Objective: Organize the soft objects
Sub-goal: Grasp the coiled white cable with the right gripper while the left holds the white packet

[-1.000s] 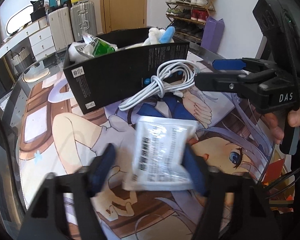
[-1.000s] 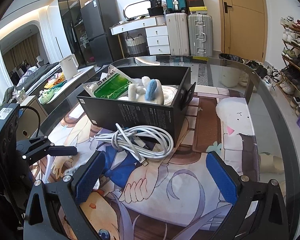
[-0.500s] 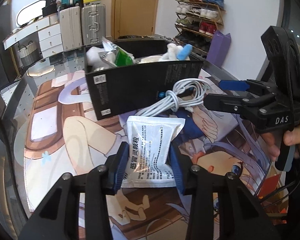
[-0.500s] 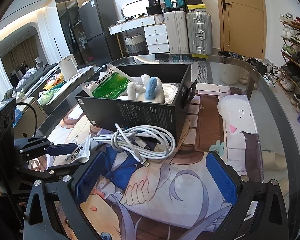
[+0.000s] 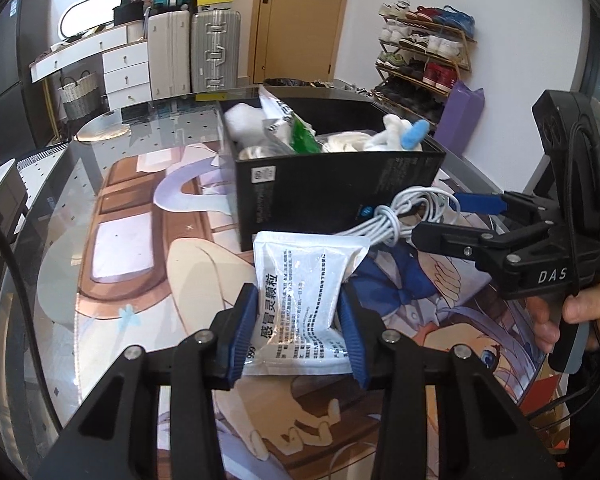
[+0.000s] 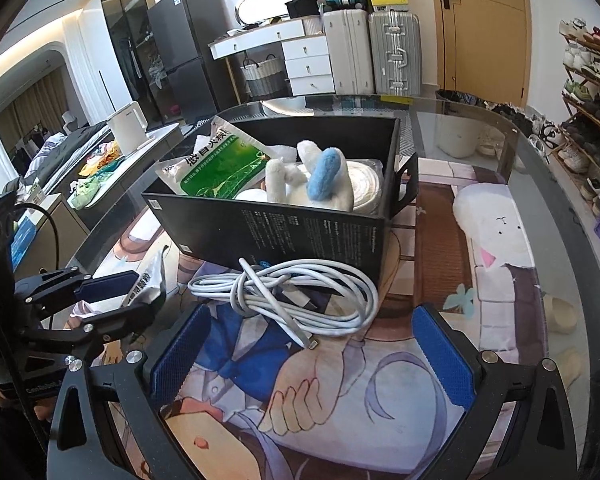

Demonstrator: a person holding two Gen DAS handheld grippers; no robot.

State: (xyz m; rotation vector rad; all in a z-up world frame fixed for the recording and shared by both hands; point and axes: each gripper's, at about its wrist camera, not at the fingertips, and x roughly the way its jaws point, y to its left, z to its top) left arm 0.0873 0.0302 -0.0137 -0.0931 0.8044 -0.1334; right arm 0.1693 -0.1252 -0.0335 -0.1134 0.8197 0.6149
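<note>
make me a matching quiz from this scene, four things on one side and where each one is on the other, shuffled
Things:
1. white medicine pouch
2. white cable bundle
3. green and white pouch
4. plush toy with a blue ear

Places:
A. on the mat against the near wall of the black box
B. in the box, at its left end as the right wrist camera sees it
C. between the pads of the left gripper
D. in the box, right of the green pouch

Pairs: 1-C, 2-A, 3-B, 4-D

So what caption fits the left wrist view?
Left gripper clamps a white sachet before the black box.
</note>
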